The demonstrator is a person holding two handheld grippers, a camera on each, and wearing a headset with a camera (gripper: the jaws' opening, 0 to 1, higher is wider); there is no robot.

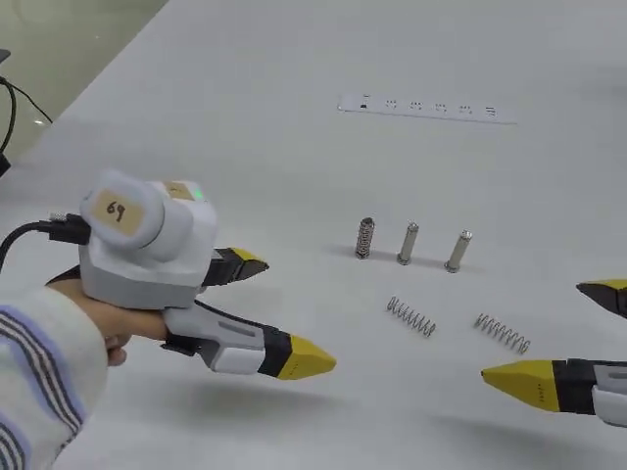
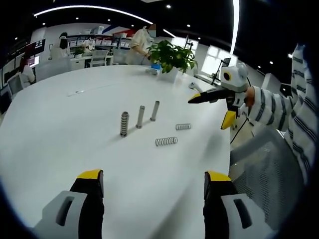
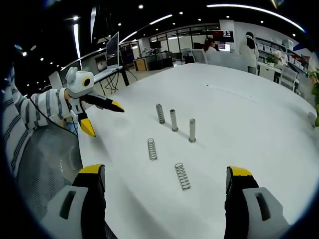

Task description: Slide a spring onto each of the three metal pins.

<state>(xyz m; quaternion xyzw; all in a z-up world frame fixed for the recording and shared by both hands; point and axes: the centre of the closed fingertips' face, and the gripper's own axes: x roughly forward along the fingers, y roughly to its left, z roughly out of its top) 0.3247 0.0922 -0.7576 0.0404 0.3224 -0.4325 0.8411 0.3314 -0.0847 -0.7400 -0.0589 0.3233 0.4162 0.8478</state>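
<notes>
Three metal pins stand in a row on the white table. The left pin (image 1: pixel 364 238) carries a spring. The middle pin (image 1: pixel 408 244) and the right pin (image 1: pixel 458 252) are bare. Two loose springs lie in front of them, one (image 1: pixel 410 316) below the middle pin and one (image 1: pixel 503 333) further right. My left gripper (image 1: pixel 284 311) hovers open to the left of the pins, with nothing between its fingers. My right gripper (image 1: pixel 539 331) is open at the right edge, close to the right-hand spring. The right gripper view has both springs (image 3: pixel 151 149) (image 3: pixel 182 176) ahead of its jaws.
A white power strip (image 1: pixel 427 108) lies flat far behind the pins. A black cable (image 1: pixel 15 108) hangs off the table's left edge. A potted plant (image 2: pixel 172 57) stands at the table's far end in the left gripper view. A striped sleeve (image 1: pixel 39 382) holds the left gripper.
</notes>
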